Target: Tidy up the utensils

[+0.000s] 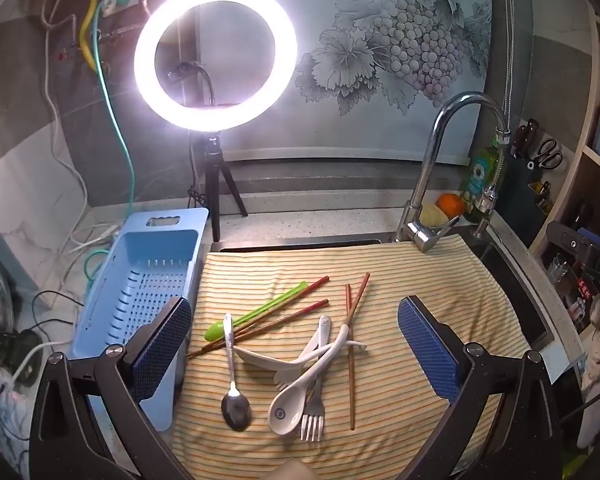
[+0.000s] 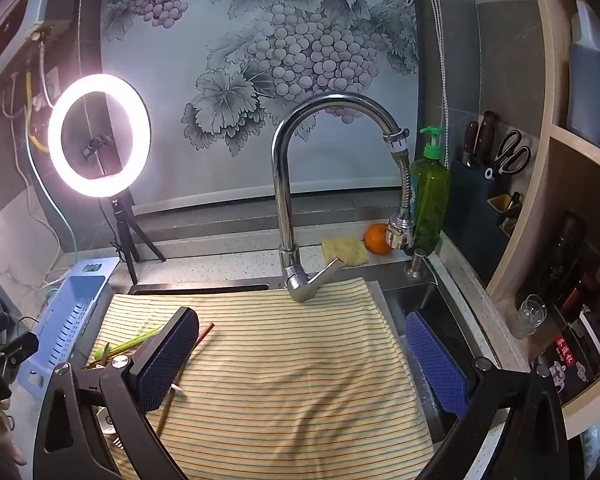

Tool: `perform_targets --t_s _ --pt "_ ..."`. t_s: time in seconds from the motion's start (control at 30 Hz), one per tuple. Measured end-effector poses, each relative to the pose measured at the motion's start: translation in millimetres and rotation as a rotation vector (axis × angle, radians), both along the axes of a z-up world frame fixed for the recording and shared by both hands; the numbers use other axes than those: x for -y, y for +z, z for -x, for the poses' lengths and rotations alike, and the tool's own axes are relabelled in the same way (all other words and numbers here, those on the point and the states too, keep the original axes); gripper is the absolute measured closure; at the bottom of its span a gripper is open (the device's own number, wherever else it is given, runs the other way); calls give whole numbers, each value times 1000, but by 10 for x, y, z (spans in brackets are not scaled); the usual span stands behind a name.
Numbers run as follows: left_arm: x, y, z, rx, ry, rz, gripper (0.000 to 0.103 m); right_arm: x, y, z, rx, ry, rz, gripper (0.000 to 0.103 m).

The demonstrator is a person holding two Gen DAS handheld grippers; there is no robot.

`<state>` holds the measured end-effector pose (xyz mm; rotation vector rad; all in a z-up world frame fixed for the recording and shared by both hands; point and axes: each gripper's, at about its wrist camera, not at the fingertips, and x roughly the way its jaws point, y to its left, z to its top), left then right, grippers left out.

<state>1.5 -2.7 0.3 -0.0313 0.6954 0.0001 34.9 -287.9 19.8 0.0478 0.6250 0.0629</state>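
Note:
Loose utensils lie on a striped cloth [image 1: 400, 408] over the sink. Among them are a metal spoon [image 1: 235, 404], a white ceramic spoon [image 1: 286, 412], a metal fork [image 1: 313, 416], a white plastic fork [image 1: 312, 344], a green utensil [image 1: 256, 314] and several brown chopsticks [image 1: 351, 380]. A blue slotted basket [image 1: 140, 292] stands left of the cloth. My left gripper [image 1: 294, 356] hovers open above the pile, holding nothing. My right gripper [image 2: 300, 364] is open over bare cloth [image 2: 284, 360], to the right of the pile; the green utensil [image 2: 132, 344] and a chopstick [image 2: 170, 400] show beside its left finger.
A lit ring light [image 1: 216, 56] on a tripod stands behind the basket. A chrome tap [image 2: 300, 184] rises at the cloth's far edge. Behind it are an orange [image 2: 376, 238], a sponge [image 2: 346, 250] and a green soap bottle [image 2: 430, 200]. Shelves and a knife block [image 2: 480, 184] line the right.

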Motion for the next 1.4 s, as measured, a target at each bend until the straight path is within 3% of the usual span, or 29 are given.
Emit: perform_targets --t_s 1.4 --pt "60 21 34 4 -14 -5 1 -2 -42 -20 -4 3 -3 1"
